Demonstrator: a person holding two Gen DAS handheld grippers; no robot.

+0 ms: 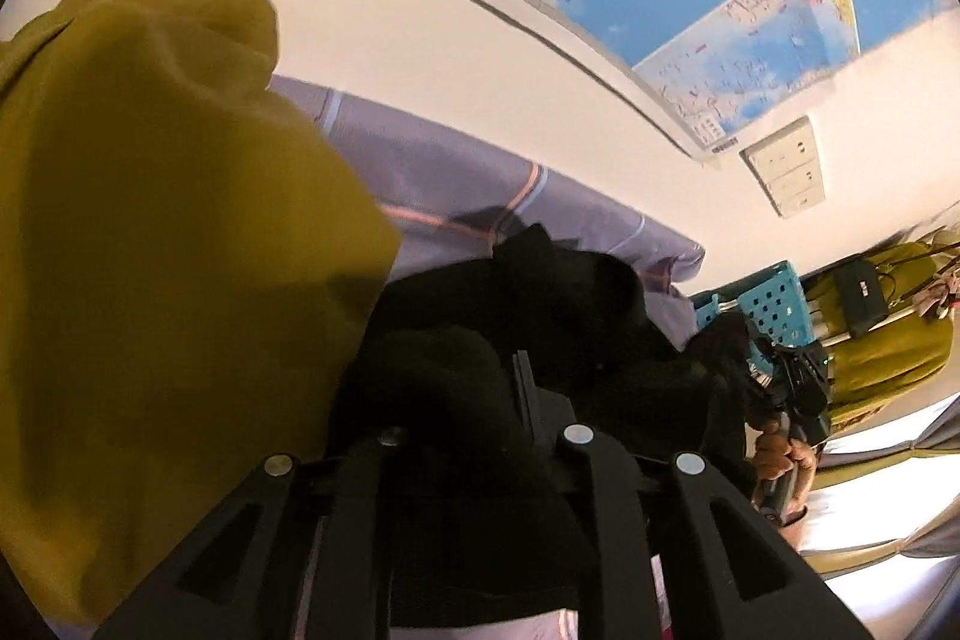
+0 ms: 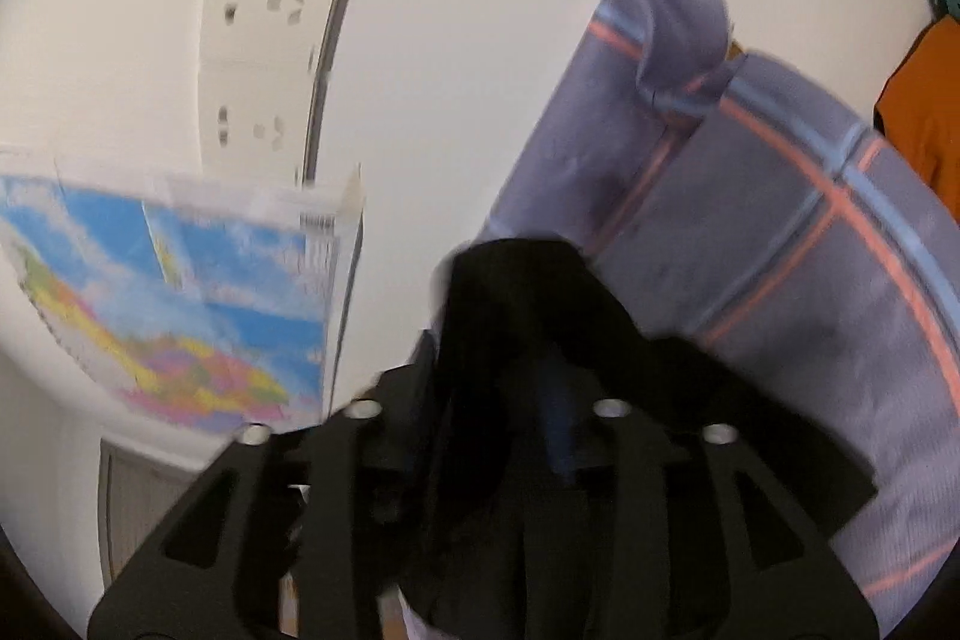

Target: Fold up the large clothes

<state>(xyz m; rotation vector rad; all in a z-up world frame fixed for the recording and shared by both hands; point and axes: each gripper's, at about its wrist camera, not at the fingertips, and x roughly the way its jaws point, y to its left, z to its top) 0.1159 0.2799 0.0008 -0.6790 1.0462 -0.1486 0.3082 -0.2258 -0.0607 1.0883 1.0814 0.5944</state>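
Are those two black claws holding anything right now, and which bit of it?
A black garment lies bunched between the fingers of both the left gripper and the right gripper. Which part of it, and whether either still pinches it, cannot be told.

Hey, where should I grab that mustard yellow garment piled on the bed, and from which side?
Grip the mustard yellow cloth garment at its raised, bunched top fold, coming from above. That fold stands clear of the purple plaid bedsheet, so fingers can probably close around it without catching the sheet or the black garment beside it.
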